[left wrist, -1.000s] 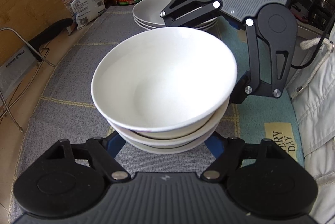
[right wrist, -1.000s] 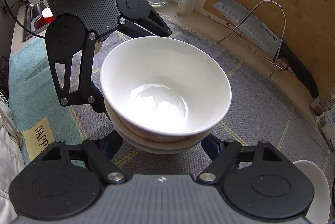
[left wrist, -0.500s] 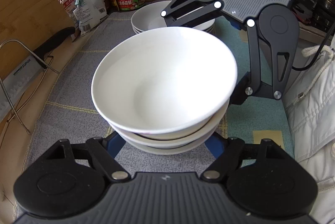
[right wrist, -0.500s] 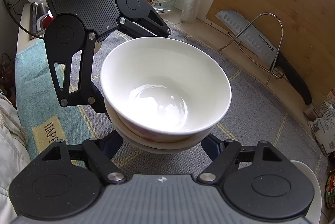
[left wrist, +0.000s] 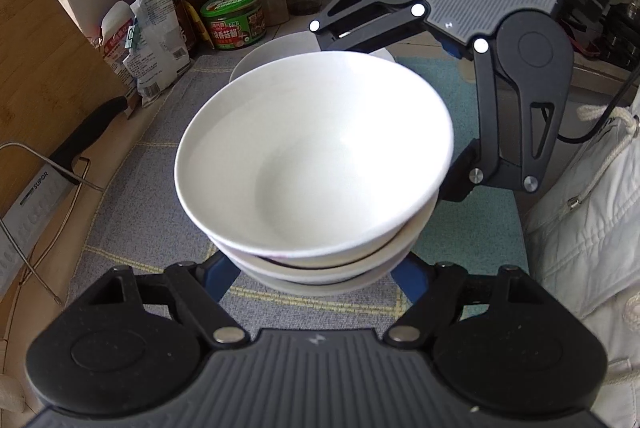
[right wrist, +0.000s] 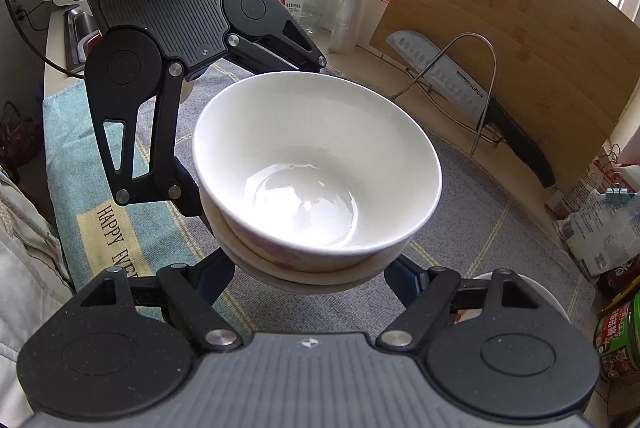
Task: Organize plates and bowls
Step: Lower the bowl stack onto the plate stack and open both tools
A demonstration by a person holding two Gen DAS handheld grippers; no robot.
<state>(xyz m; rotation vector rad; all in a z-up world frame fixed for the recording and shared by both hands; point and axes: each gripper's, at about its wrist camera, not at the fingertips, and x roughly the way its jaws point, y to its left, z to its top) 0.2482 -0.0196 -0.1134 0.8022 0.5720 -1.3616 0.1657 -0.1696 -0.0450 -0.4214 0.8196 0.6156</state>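
White bowls (left wrist: pixel 316 155); grey mat (left wrist: pixel 144 187), yellow grid lines; teal towel (right wrist: pixel 72 163); black claws, blue fingertips (left wrist: pixel 410 282).
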